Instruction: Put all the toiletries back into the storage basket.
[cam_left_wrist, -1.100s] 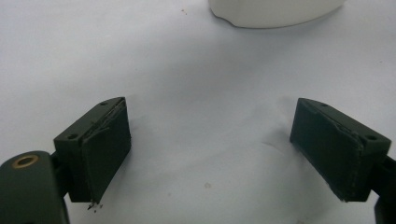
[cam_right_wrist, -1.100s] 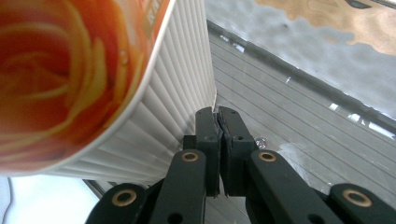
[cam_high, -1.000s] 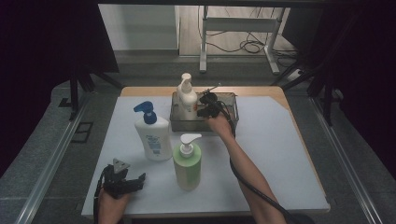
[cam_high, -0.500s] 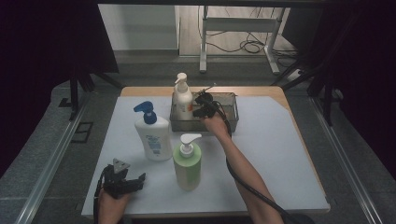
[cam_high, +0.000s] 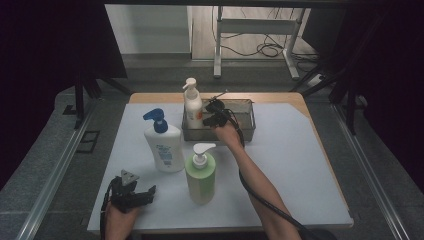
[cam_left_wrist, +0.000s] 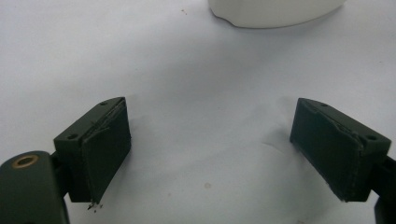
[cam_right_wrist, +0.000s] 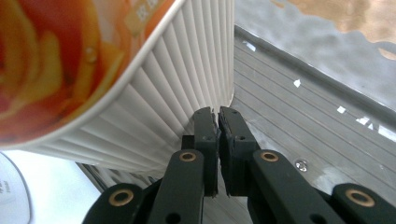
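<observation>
White ribbed bottle (cam_right_wrist: 154, 88) cut off, right gripper (cam_right_wrist: 218, 114) jaws clenched (empty), left gripper (cam_left_wrist: 210, 154) released.

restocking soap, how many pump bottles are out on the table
3: a white bottle standing in the metal tray at the back, a blue-pump bottle on the mat left of centre, a green bottle nearest the front.

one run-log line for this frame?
right gripper: shut, against white bottle in tray | left gripper: open, empty, on table
</observation>
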